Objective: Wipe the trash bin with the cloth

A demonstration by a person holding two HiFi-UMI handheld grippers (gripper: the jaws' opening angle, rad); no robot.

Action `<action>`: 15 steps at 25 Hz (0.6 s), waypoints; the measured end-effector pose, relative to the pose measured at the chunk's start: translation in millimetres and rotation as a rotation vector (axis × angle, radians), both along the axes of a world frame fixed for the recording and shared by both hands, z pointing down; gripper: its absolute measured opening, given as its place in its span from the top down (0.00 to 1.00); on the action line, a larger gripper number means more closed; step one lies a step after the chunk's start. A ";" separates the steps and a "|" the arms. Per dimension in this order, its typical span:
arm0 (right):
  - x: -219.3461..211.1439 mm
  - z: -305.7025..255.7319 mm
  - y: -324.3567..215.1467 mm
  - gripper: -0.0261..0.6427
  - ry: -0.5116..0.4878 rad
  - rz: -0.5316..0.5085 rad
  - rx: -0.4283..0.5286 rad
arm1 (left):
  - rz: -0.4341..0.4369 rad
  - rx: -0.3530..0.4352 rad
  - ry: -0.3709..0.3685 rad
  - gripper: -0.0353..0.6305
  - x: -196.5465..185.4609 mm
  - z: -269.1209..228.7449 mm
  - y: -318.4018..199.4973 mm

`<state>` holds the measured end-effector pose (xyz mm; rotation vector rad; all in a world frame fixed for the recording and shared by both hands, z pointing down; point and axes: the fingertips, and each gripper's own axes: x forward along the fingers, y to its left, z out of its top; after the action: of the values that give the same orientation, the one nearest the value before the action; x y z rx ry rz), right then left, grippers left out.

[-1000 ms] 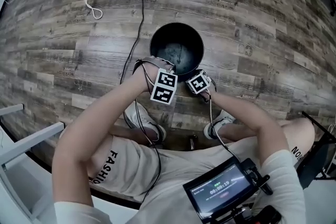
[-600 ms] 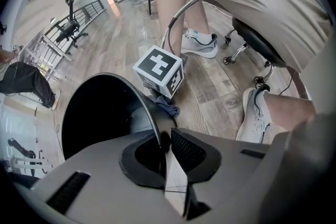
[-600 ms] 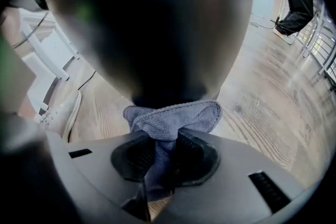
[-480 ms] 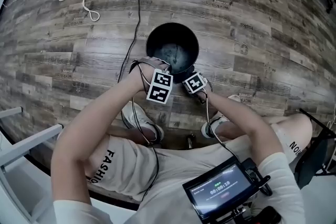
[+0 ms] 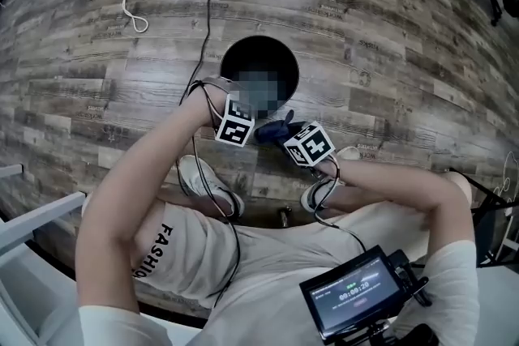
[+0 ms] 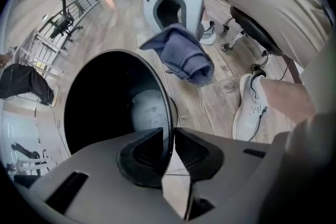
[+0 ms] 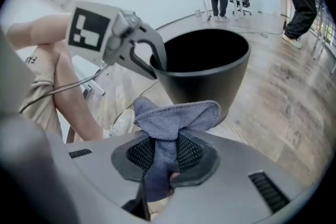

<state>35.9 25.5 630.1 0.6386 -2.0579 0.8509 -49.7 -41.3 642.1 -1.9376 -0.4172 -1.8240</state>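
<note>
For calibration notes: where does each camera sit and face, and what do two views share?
Head view: on the head, facing steeply down at the trash bin; forearms, shoes show.
Left gripper view: on the left gripper, looking down jaws that have just been opening astride the bin's rim; a shoe shows.
Right gripper view: on the right gripper, facing the bin's side past jaws shut on the cloth; left forearm shows.
Both gripper views share bin and cloth.

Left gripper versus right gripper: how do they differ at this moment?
The left gripper straddles the trash bin rim with jaws apart, having just been opening; the right gripper is clamped on the blue cloth. The left gripper points straight down at the bin's edge; the right gripper slants, clear of the bin. Both sit at the bin's near side.
</note>
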 end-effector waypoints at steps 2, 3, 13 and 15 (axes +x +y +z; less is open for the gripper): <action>-6.6 -24.8 -9.4 0.85 -0.015 -0.025 0.052 | -0.020 -0.019 -0.023 0.83 1.3 0.6 5.4; -9.4 -32.6 -14.1 0.85 -0.022 -0.033 0.069 | -0.033 -0.035 -0.027 0.84 2.9 0.4 8.9; -3.1 -17.4 -38.9 0.85 0.001 0.033 0.028 | -0.143 -0.159 0.082 0.91 36.0 -13.2 34.8; -0.7 -6.4 -39.4 0.85 0.014 0.028 0.025 | -0.142 -0.167 0.084 0.91 38.5 -12.9 35.8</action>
<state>35.2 -13.9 623.7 0.6866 -2.0540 0.8352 -11.2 -5.5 629.1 -2.1999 -0.4265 -1.8376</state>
